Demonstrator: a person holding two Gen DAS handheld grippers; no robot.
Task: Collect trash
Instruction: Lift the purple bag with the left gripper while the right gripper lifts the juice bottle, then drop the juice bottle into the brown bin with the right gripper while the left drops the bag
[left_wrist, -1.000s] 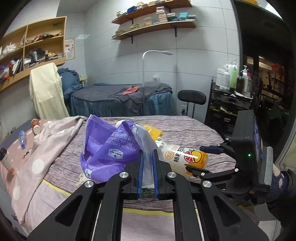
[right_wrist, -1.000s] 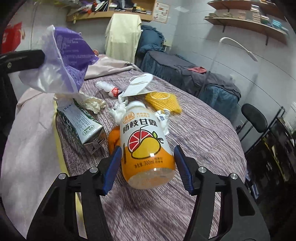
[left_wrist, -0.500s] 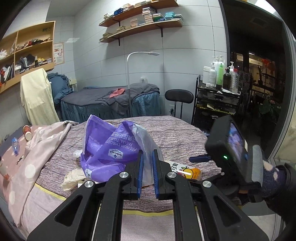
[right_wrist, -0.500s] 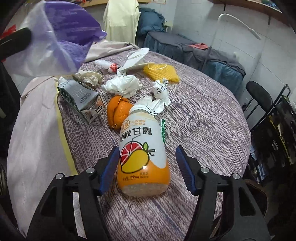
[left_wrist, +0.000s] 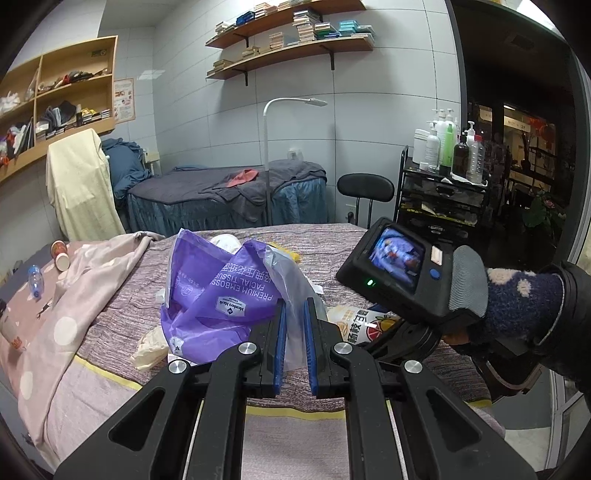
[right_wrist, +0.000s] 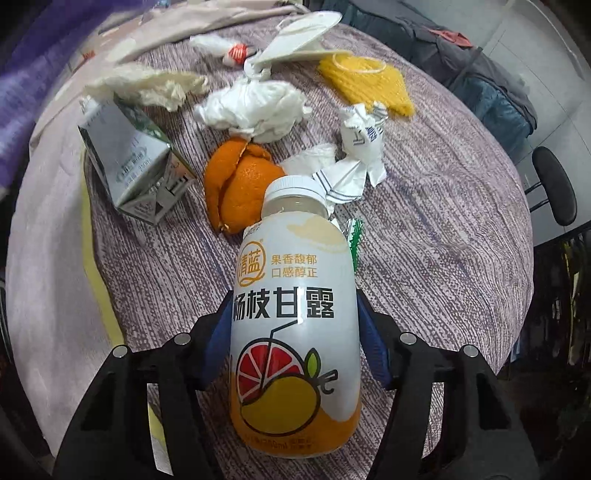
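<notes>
My left gripper (left_wrist: 294, 345) is pinched on the clear edge of the crumpled purple plastic tissue bag (left_wrist: 218, 299), held up above the purple-striped bed cover (right_wrist: 443, 236). My right gripper (right_wrist: 295, 343) has just been closing around the white-capped orange juice bottle (right_wrist: 295, 332) lying on that cover; its 2 blue pads flank the bottle's sides, contact unclear. Orange peel (right_wrist: 240, 184) sits just beyond the cap.

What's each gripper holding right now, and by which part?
Left gripper is shut on the purple bag's clear plastic edge. Right gripper, jaws just closing, straddles the drink bottle mid-body; firm pad contact cannot be told.
</notes>
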